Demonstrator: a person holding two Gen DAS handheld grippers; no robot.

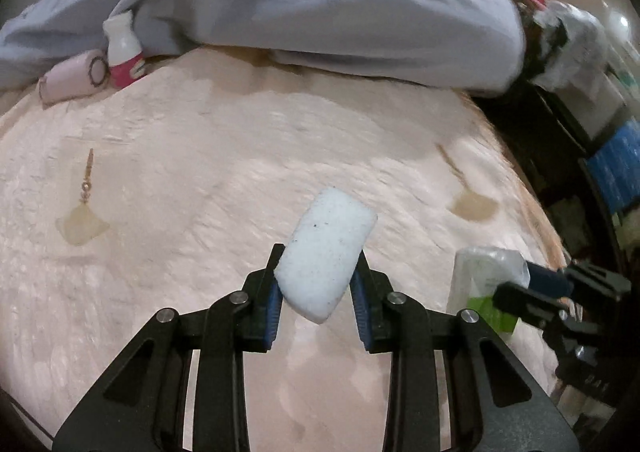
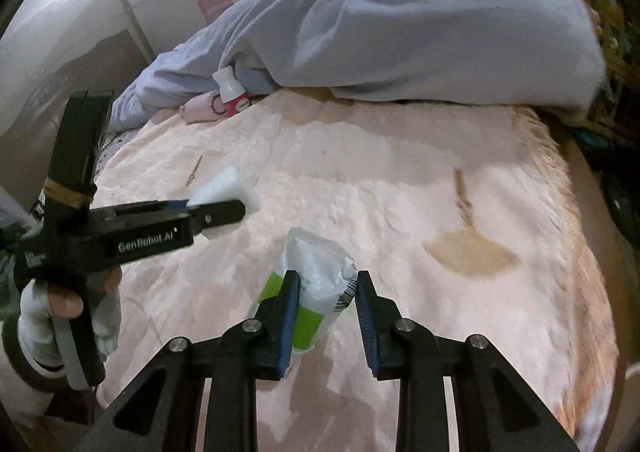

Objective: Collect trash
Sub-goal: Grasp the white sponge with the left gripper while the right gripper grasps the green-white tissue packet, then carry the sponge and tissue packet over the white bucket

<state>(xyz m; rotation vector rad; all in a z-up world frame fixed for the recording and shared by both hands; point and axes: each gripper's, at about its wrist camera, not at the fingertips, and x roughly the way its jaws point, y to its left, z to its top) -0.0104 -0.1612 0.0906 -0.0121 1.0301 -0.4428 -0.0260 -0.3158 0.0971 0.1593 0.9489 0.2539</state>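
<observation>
Bed: pink blanket [image 1: 180, 156], grey duvet [image 1: 320, 4] behind.
Left gripper [image 1: 318, 284]: fingers clamped on white sponge [image 1: 328, 252].
Right gripper [image 2: 326, 316]: fingers clamped on green-white packet [image 2: 316, 284].

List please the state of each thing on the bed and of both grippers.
Left gripper: shut on sponge.
Sponge: held, lifted, tilted.
Right gripper: shut on packet.
Packet: held, crumpled.
Bottle: upright against duvet.
Pink roll: lying on its side.
Duvet: bunched.
</observation>
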